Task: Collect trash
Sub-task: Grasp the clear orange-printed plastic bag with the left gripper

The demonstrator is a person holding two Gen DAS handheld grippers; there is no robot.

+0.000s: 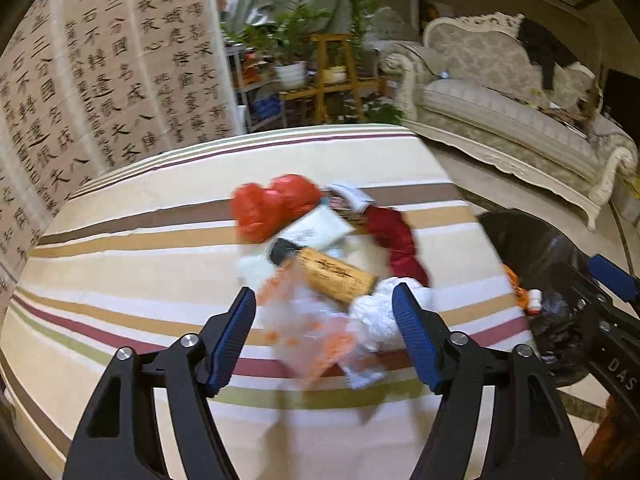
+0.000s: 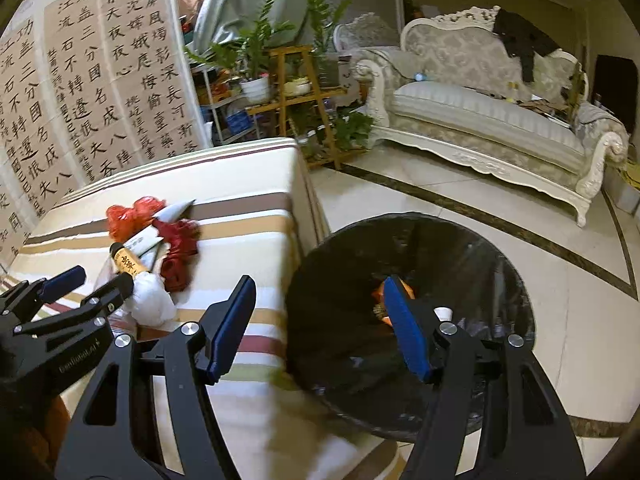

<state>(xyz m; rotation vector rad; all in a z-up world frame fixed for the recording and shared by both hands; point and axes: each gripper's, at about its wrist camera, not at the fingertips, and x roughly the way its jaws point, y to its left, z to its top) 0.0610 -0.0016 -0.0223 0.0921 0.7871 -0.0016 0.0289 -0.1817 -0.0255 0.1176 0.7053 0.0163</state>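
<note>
A pile of trash lies on the striped tablecloth (image 1: 120, 264): a red plastic bag (image 1: 276, 204), a yellow tube with a black cap (image 1: 336, 274), a dark red wrapper (image 1: 396, 240), crumpled white paper (image 1: 376, 316) and a clear bag with orange print (image 1: 308, 332). My left gripper (image 1: 323, 292) hangs open just above the near end of the pile, gripping nothing; it also shows as the left gripper (image 2: 100, 278) beside the white paper (image 2: 152, 300). My right gripper (image 2: 319, 282) is open and empty over the black-lined bin (image 2: 460, 248), which holds an orange scrap (image 2: 409, 289) and a small white-capped bottle (image 2: 443, 313).
The bin stands on the tile floor (image 2: 400, 184) against the table's right edge. A cream sofa (image 2: 480, 120) is at the back right. A wooden plant stand (image 2: 300, 92) and a calligraphy screen (image 2: 100, 92) stand behind the table.
</note>
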